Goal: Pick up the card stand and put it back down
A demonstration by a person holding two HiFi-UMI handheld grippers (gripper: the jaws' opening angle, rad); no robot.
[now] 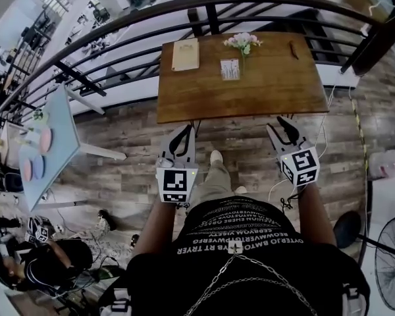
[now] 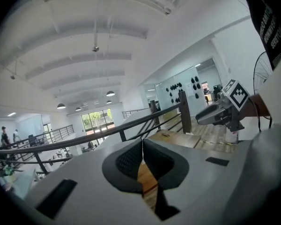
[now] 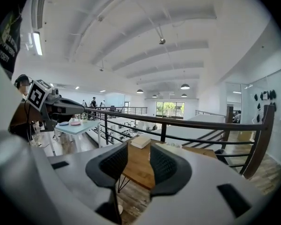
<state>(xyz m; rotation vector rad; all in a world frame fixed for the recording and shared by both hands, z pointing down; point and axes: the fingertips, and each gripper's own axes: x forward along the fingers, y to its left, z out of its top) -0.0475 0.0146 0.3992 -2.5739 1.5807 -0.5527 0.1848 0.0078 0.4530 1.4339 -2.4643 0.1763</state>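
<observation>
On the wooden table (image 1: 263, 94), the card stand (image 1: 230, 69) stands upright just beside the flowers (image 1: 242, 43). Both grippers hover short of the near edge: left gripper (image 1: 184, 131) closed and empty, right gripper (image 1: 280, 125) spread wide, holding nothing.

The person wears a black short-sleeved T-shirt (image 1: 243, 242) printed with rows of white lettering. A thin metal chain (image 1: 210, 285) is draped over its front, and khaki trousers (image 1: 207, 186) and a pale shoe (image 1: 216, 157) show below. The left gripper (image 1: 184, 131) and right gripper (image 1: 283, 122) have light grey shells with black jaws, and each carries a white cube (image 1: 176, 184) bearing black square markers. Their pads (image 3: 115, 163) are black with a fine dotted texture. A thin pale cable (image 1: 275, 189) trails below the right one.
</observation>
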